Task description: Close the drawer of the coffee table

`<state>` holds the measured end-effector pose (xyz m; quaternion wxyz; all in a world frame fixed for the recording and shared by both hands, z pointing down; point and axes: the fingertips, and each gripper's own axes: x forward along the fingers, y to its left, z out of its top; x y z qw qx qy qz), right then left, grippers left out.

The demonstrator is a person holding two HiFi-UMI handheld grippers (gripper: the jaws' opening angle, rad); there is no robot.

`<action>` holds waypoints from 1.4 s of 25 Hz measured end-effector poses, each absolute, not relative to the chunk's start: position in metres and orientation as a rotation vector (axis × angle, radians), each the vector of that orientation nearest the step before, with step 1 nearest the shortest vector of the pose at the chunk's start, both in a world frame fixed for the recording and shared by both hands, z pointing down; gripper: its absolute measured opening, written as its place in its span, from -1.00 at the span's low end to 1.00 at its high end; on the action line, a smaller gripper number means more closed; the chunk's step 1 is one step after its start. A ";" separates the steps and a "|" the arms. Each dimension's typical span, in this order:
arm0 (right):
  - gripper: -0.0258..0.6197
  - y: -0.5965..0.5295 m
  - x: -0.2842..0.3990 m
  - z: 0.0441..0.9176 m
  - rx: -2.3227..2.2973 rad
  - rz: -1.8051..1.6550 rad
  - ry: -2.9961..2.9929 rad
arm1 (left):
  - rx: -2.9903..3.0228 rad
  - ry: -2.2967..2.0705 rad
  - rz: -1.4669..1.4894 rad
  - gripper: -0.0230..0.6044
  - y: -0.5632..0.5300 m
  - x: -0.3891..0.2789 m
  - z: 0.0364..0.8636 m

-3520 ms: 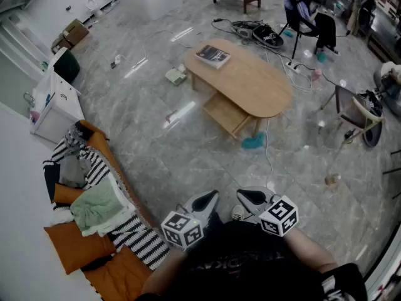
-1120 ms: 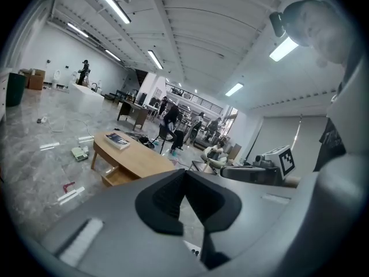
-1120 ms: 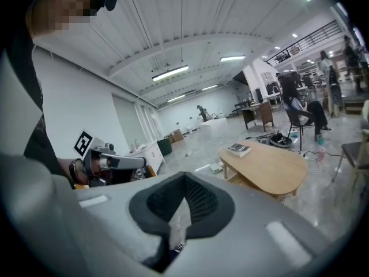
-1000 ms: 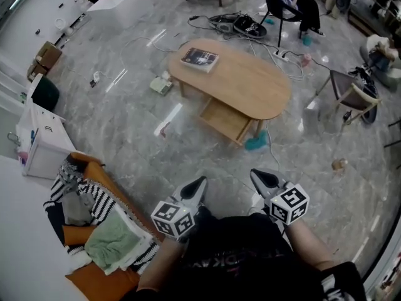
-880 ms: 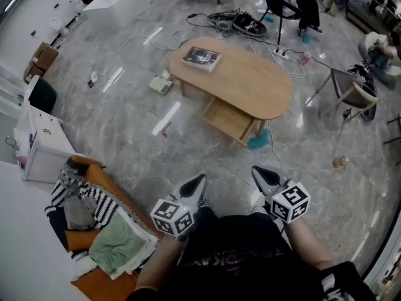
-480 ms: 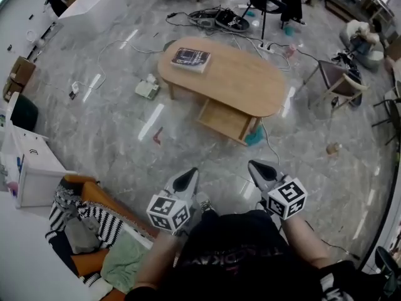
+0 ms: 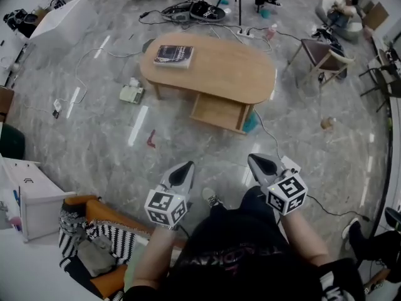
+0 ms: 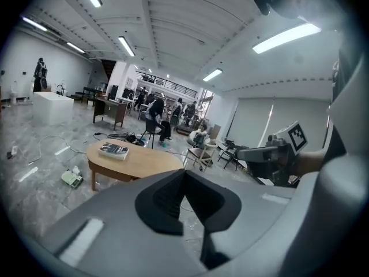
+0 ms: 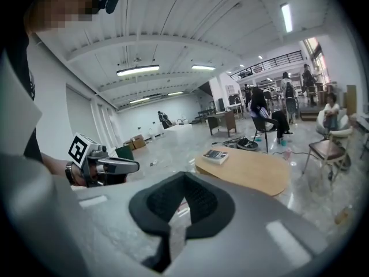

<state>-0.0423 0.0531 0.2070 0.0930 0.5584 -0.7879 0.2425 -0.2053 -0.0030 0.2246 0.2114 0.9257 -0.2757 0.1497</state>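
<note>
Head view: the left tool [image 7: 183, 168] and right tool [image 7: 257, 162] are both fully closed and empty, side by side at 6 o'clock. Well apart at 12 o'clock, the drawer [image 7: 216, 112] juts open beneath the coffee table worktop [image 7: 232, 74], a book [image 7: 174, 55] at its 10 o'clock end.

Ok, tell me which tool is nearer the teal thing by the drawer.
Right. The right tool is short of the teal thing, nearly in line with it; the left tool sits farther off to the left.
</note>
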 end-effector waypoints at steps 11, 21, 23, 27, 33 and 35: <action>-0.92 0.047 -0.013 0.235 1.744 0.821 -2.238 | 2.543 -0.723 0.484 -0.92 -0.041 -0.186 0.258; -0.92 -0.041 0.035 0.269 1.729 0.888 -2.227 | 2.533 -0.734 0.591 -0.92 -0.115 -0.148 0.289; -0.92 -0.062 0.047 0.281 1.725 0.892 -2.216 | 2.534 -0.728 0.615 -0.92 -0.131 -0.137 0.302; -0.92 -0.098 0.070 0.316 1.693 0.908 -2.180 | 2.535 -0.741 0.649 -0.92 -0.163 -0.117 0.330; -0.92 -0.142 0.091 0.388 1.641 0.915 -2.125 | 2.555 -0.721 0.718 -0.92 -0.202 -0.098 0.398; -0.92 -0.146 0.090 0.410 1.650 0.932 -2.098 | 2.545 -0.701 0.736 -0.92 -0.209 -0.096 0.420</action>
